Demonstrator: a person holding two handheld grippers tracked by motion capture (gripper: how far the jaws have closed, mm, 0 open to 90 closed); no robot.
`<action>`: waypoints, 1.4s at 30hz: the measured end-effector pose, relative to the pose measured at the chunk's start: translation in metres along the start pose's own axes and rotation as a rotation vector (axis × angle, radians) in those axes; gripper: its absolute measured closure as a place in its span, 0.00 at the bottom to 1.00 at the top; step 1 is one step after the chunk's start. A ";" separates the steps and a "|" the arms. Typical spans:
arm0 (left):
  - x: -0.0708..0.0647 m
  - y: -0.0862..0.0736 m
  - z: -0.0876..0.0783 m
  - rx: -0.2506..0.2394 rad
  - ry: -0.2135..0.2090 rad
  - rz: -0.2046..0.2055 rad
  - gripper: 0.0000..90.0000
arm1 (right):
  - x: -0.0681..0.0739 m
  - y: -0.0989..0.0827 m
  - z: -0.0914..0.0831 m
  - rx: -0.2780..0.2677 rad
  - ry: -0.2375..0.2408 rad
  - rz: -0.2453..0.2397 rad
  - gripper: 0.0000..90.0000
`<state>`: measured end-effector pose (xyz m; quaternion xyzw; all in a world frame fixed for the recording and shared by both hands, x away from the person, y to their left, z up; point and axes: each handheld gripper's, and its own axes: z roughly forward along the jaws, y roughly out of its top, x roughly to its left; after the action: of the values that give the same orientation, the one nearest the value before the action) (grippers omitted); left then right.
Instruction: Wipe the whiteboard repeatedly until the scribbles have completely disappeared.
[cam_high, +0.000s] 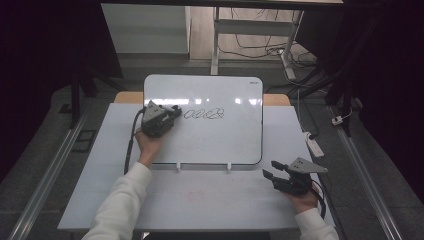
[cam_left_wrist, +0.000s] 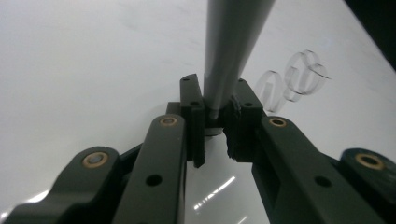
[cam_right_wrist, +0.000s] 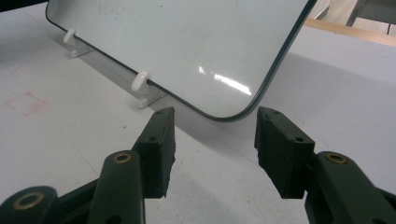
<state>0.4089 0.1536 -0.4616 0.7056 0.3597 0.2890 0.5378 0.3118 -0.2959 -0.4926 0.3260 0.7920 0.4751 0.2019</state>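
The left gripper (cam_left_wrist: 215, 122) is clamping a grey marker (cam_left_wrist: 233, 42) between its 2 black jaws, the barrel running up and away from the camera toward the whiteboard (cam_left_wrist: 93, 70). In the high view this left gripper (cam_high: 175, 114) is sitting over the board's left part, held by the left hand (cam_high: 148, 142), with its nose pointing right at a line of black looped scribbles (cam_high: 202, 114); the same loops (cam_left_wrist: 294, 79) are showing faintly beside the marker in the left gripper view. Whether the tip is touching the surface cannot be told.

The right gripper (cam_right_wrist: 215, 144) is resting with its jaws standing wide apart and nothing between them, facing the board's rounded lower corner (cam_right_wrist: 229, 116). In the high view the right gripper (cam_high: 272, 171) is lying on the white table (cam_high: 210, 200), near the front right edge, just below the whiteboard (cam_high: 220, 140). The board is leaning on 2 small white clips (cam_right_wrist: 140, 84).
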 end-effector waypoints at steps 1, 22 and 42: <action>-0.002 0.000 0.001 -0.002 0.002 0.009 0.87 | 0.000 0.000 0.000 0.000 0.000 -0.002 0.53; 0.009 -0.005 -0.009 -0.068 0.107 -0.048 0.87 | 0.000 0.001 -0.001 -0.011 0.002 0.002 0.53; -0.007 0.004 0.011 -0.086 0.076 -0.066 0.87 | 0.002 0.002 0.000 -0.008 0.007 -0.006 0.52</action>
<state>0.4147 0.1409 -0.4612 0.6584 0.3900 0.3127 0.5627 0.3107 -0.2941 -0.4910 0.3212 0.7917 0.4789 0.2018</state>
